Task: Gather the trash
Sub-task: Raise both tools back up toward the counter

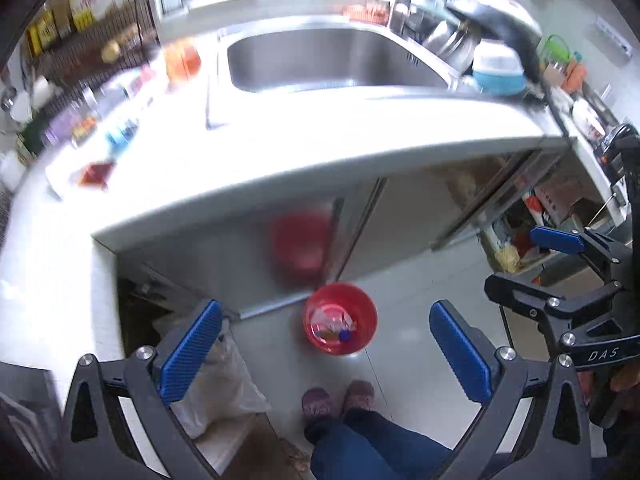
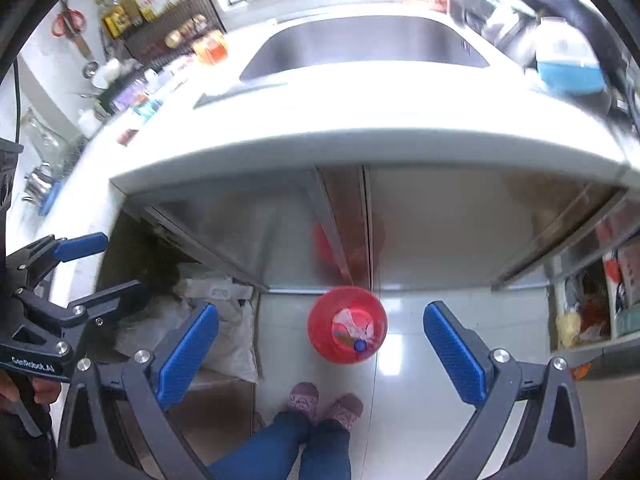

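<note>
Nearest the lens we see our left gripper (image 1: pixel 326 354) and our right gripper (image 2: pixel 320 354), each with its blue pads spread wide and nothing between them; both point steeply down at the floor. Just below them stand our feet in pink slippers (image 2: pixel 326 402), with jeans above. Beyond the fingertips, well apart from both tools, the red bucket (image 1: pixel 340 318) sits on the pale tiled floor (image 2: pixel 420 360) and appears framed in the gap between each pair of pads. Inside it lies the trash (image 2: pixel 354 330): crumpled wrappers and a blue cap. Behind the bucket rise the steel cabinet doors (image 2: pixel 432 232), which carry its red reflection. Farther still we see the white countertop (image 1: pixel 320 148) and the steel sink (image 1: pixel 332 60).
</note>
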A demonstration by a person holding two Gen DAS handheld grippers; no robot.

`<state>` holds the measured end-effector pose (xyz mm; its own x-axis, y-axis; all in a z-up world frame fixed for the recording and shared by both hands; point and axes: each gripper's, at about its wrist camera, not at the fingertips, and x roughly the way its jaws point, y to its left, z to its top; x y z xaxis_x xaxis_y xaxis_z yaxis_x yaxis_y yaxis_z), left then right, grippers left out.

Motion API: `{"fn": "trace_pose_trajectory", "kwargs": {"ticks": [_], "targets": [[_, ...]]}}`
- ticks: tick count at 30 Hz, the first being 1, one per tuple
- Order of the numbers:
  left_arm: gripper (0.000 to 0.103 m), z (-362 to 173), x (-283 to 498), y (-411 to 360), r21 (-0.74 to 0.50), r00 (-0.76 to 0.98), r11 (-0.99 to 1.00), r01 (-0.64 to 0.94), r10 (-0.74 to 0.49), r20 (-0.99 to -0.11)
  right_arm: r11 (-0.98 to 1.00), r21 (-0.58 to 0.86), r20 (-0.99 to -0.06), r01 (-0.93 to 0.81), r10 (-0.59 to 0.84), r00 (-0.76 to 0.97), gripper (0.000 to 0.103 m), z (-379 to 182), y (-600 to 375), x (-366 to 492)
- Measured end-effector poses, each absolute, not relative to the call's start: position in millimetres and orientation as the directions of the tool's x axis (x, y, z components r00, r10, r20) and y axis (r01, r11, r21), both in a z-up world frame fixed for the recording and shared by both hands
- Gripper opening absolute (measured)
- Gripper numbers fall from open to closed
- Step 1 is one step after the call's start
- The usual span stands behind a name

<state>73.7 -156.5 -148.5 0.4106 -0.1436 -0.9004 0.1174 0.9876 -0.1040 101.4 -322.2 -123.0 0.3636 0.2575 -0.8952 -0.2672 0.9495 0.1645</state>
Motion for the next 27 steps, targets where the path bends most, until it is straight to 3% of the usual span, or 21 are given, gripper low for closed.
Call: {"fn": "trace_pose_trajectory", "kwargs": {"ticks": [14,27], "targets": [[0.103,-47,55,-112,-0.074,0.518,0.997,0.014,-0.071,-0.852,0.876,0.198,-0.826,-0.439,0.39,0.406,0.103,-36,-280,103],[0.103,-34,87,-28,-0.042,0.529,0.991,-0.13,0.034,-0.848,0.791,0.173,-0.803,-0.586,0.458,0.382,0.103,-27,-197,165]]}}
